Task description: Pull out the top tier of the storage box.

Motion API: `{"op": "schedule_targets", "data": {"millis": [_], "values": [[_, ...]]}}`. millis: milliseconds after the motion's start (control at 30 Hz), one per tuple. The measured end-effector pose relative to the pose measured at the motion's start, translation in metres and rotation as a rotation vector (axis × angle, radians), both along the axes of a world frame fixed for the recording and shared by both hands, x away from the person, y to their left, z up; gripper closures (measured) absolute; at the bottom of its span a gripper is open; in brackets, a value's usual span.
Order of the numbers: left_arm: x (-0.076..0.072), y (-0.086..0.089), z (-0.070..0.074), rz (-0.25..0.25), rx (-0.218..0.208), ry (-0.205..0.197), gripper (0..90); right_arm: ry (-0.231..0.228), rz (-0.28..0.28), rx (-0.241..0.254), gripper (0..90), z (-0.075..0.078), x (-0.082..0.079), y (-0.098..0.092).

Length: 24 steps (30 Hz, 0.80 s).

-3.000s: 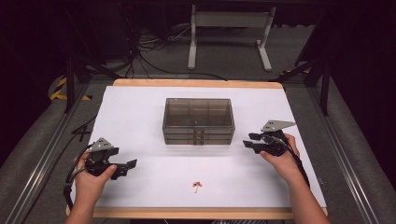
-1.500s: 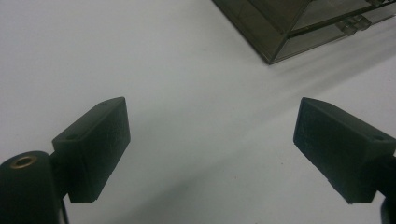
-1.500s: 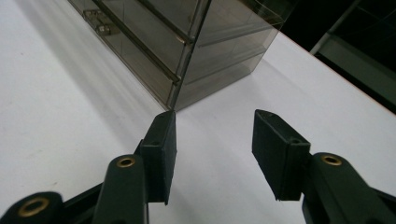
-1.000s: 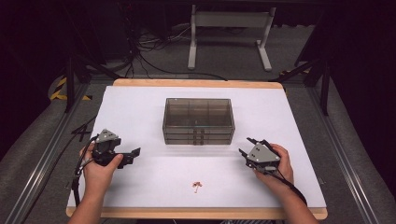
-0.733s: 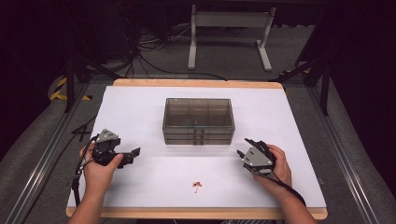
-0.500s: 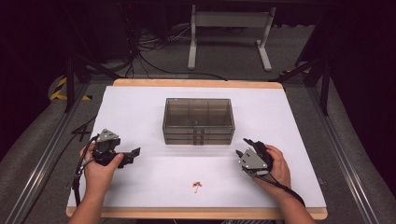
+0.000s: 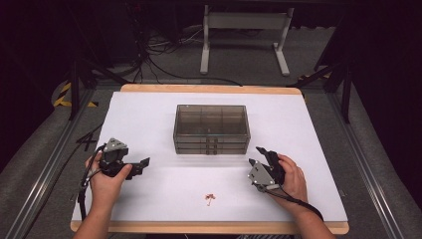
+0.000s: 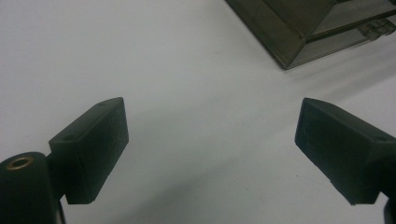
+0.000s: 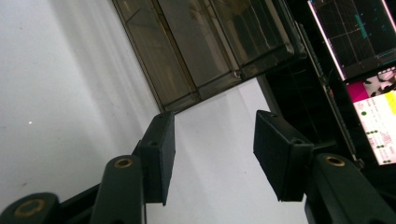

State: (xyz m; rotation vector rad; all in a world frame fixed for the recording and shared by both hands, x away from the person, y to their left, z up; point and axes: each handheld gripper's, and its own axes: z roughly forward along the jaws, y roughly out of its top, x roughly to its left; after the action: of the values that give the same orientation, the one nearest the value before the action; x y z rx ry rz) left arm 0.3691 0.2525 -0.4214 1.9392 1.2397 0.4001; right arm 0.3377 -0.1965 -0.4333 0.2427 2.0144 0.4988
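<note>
A person's two hands rest low over a white table (image 7: 308,124), each holding a two-jaw gripper aimed inward. The right gripper (image 7: 259,156) sits near the front right corner of a smoky, see-through drawer box (image 7: 211,128), its jaws parted with nothing between them and not touching the box; the right hand (image 7: 291,177) is rolled so the grey plate faces the middle of the table. From the right gripper view, the box (image 9: 205,46) fills the upper part beyond the two spread pads, with lit screens (image 9: 369,70) off the table edge. The left gripper (image 7: 142,167) hovers well apart from the box on the other side, its jaws wide and empty, held by the left hand (image 7: 107,179). A small reddish object (image 7: 210,198) lies on the table near the front edge, between the two hands, clear of both. Cables and a metal stand (image 7: 244,35) lie on the floor beyond the table.
</note>
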Motion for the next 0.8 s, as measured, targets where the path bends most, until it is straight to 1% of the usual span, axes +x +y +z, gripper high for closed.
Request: {"op": "schedule_targets", "data": {"millis": [100,133,200,267,367,467,500,567,600,700,733,767,800], "values": [[0.0,0.001,0.001,-0.001,-0.002,0.003,10.5,0.002,0.002,-0.023,50.2,0.0,0.0,0.005],[0.0,0.001,0.001,-0.001,-0.001,0.0,10.5,-0.007,0.005,-0.043,51.0,0.0,-0.001,0.007],[0.001,0.001,0.0,0.003,-0.001,-0.003,10.5,-0.009,0.009,-0.046,51.1,0.0,-0.001,0.008],[0.002,0.001,0.0,0.0,0.007,0.001,10.5,-0.028,0.013,-0.074,51.6,0.0,-0.003,0.013],[0.003,-0.002,-0.002,-0.003,0.008,0.0,10.5,-0.049,0.022,-0.109,52.7,0.001,-0.003,0.019],[0.002,-0.003,-0.002,-0.01,0.011,0.008,10.5,-0.062,0.025,-0.132,53.1,0.003,-0.004,0.025],[0.002,-0.003,-0.002,-0.012,0.021,0.007,10.4,-0.064,0.029,-0.135,53.4,0.003,-0.003,0.026],[0.002,-0.003,-0.003,-0.013,0.022,0.009,10.4,-0.071,0.028,-0.164,54.5,0.004,-0.002,0.029],[0.002,-0.003,-0.003,-0.013,0.022,0.009,10.4,-0.071,0.028,-0.164,54.5,0.004,-0.002,0.029],[0.001,-0.004,-0.003,-0.014,0.024,0.012,10.4,-0.084,0.033,-0.199,54.9,0.003,-0.002,0.034],[0.001,-0.004,-0.003,-0.014,0.024,0.012,10.4,-0.084,0.033,-0.199,54.9,0.003,-0.002,0.034],[0.001,-0.004,-0.003,-0.015,0.022,0.012,10.4,-0.091,0.032,-0.209,55.2,0.003,-0.002,0.036],[0.001,-0.004,-0.003,-0.015,0.024,0.012,10.4,-0.101,0.041,-0.232,55.6,0.003,-0.003,0.041]]}}
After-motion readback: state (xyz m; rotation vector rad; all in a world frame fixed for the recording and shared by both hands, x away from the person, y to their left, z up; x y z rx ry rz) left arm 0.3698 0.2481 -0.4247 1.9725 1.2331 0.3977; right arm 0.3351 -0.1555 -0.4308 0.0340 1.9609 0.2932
